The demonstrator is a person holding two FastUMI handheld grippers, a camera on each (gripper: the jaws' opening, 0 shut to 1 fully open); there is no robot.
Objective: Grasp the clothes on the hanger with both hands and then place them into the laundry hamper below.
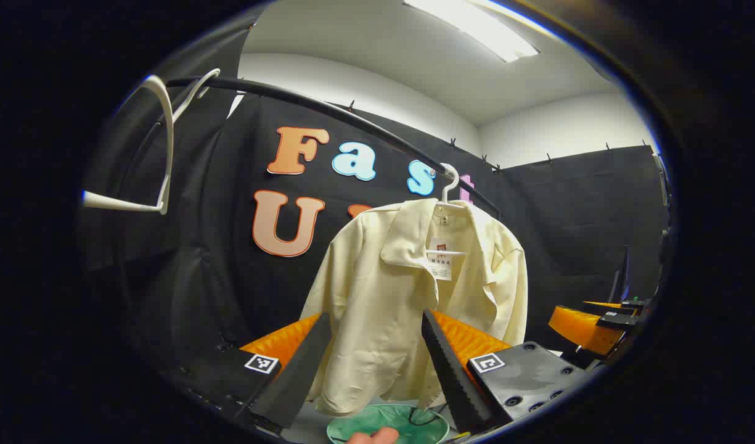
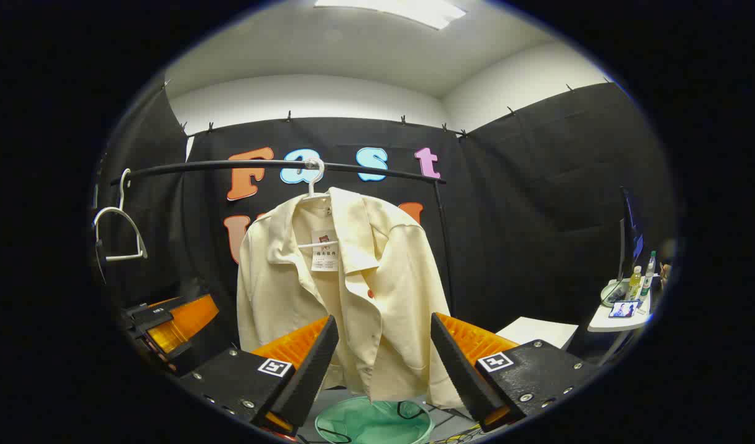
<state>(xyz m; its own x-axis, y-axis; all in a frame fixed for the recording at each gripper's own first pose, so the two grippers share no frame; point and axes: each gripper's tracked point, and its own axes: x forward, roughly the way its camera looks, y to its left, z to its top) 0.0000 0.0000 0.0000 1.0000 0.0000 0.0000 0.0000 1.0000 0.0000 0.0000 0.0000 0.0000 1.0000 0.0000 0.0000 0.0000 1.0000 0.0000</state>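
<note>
A cream shirt (image 1: pixel 408 296) (image 2: pixel 340 290) hangs on a white hanger (image 1: pixel 449 185) (image 2: pixel 314 179) from a black rail (image 1: pixel 328 111) (image 2: pixel 278 165). Below it stands a green mesh hamper (image 1: pixel 386 425) (image 2: pixel 374 422). My left gripper (image 1: pixel 374 370) is open, its black fingers framing the shirt's lower part from a short way off. My right gripper (image 2: pixel 383 370) is open too, aimed at the shirt's hem without touching it. The right gripper (image 1: pixel 590 324) also appears at the far right of the left gripper view, and the left gripper (image 2: pixel 167 324) at the left of the right gripper view.
An empty white hanger (image 1: pixel 158 154) (image 2: pixel 118 231) hangs at the rail's left end. A small table (image 2: pixel 624 305) with bottles stands at the right, with a monitor (image 2: pixel 627 240) above it. A fingertip (image 1: pixel 371 436) shows at the bottom edge.
</note>
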